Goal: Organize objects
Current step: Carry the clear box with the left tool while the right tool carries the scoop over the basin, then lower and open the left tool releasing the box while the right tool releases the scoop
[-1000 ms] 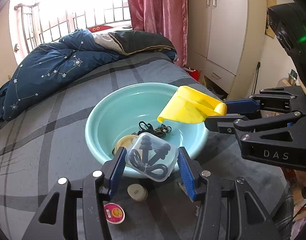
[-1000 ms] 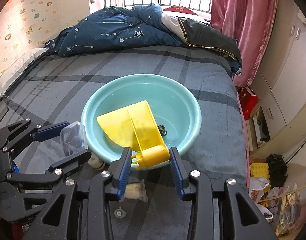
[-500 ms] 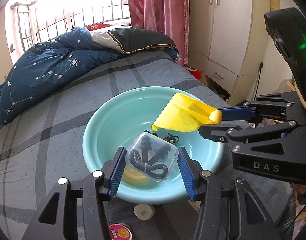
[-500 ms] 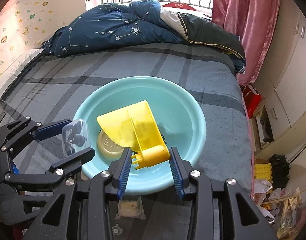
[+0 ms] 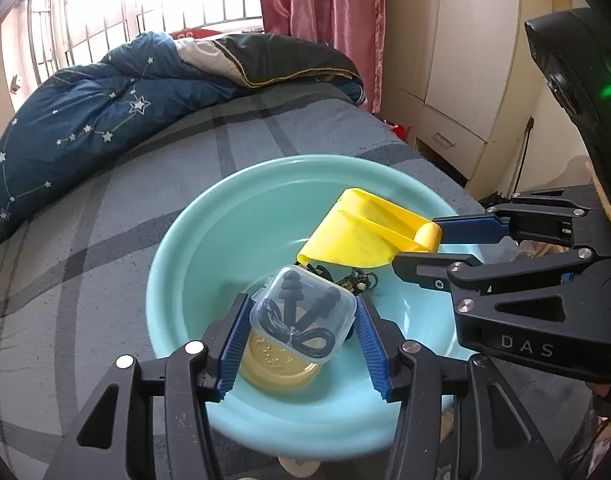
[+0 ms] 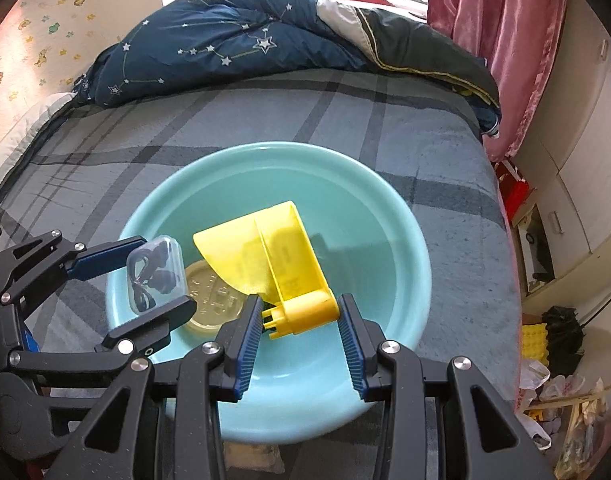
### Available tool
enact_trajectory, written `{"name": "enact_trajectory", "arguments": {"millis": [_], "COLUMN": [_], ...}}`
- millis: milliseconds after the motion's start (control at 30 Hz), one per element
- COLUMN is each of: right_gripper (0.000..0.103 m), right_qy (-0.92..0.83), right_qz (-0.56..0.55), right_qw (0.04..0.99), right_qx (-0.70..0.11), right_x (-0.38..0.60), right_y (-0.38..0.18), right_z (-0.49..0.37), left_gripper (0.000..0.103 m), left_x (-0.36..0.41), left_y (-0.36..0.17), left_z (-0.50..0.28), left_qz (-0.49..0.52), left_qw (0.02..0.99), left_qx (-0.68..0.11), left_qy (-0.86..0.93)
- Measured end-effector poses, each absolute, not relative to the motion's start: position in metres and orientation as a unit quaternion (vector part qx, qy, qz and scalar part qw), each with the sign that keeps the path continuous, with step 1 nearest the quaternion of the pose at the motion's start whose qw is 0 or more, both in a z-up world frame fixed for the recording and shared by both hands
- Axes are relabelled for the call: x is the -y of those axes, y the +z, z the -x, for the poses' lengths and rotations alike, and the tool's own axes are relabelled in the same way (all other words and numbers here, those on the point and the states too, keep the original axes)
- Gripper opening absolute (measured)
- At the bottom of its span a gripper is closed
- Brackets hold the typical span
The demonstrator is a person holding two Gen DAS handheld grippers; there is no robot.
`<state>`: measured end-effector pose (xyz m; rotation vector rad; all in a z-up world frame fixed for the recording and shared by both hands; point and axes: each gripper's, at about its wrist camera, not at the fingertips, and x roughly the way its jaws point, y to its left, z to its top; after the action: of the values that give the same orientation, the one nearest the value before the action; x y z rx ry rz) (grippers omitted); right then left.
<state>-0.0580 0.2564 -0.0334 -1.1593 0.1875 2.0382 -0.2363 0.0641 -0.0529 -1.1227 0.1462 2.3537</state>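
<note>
A teal basin (image 5: 193,248) (image 6: 389,216) sits on the grey checked bed. My left gripper (image 5: 301,312) is shut on a clear plastic case of dark earplugs (image 5: 303,314) (image 6: 155,274) and holds it over the basin's near side. My right gripper (image 6: 300,312) (image 5: 415,246) is shut on the handle of a yellow scoop (image 6: 281,256) (image 5: 365,232), held over the basin. Inside the basin lie a round yellow lid (image 5: 279,364) (image 6: 213,300) and a dark keychain (image 5: 357,278).
A dark blue starred duvet (image 5: 105,116) (image 6: 233,44) is piled at the far end of the bed. A pink curtain (image 5: 325,12) and a cream wardrobe (image 5: 465,60) stand to the right. A small pale object (image 5: 299,466) lies on the bed below the basin's near rim.
Both grippers have moved forward over the basin, carrying the earplug case and the scoop. The small items on the bed in front of the basin have dropped out of view.
</note>
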Motion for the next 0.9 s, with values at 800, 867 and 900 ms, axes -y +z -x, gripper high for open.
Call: {"name": "enact_trajectory", "arguments": {"millis": [800, 867, 900], "right_gripper": [0.041, 0.041, 0.041], "right_qy": [0.779, 0.779, 0.779], "right_qz": [0.484, 0.484, 0.484], "right_qw": [0.389, 0.388, 0.388], "right_qx": [-0.091, -0.092, -0.093], "right_x": [-0.301, -0.302, -0.302], "right_y": [-0.077, -0.078, -0.078], "right_z": [0.082, 0.082, 0.082], "left_gripper": [0.057, 0.057, 0.057], "left_x": [-0.075, -0.076, -0.076], "left_y": [-0.099, -0.1, -0.101], "left_z": [0.263, 0.264, 0.265], "left_qz": [0.448, 0.449, 0.449], "left_qw": [0.26, 0.26, 0.26], "left_qx": [-0.063, -0.064, -0.064], "left_qy": [0.853, 0.852, 0.852]}}
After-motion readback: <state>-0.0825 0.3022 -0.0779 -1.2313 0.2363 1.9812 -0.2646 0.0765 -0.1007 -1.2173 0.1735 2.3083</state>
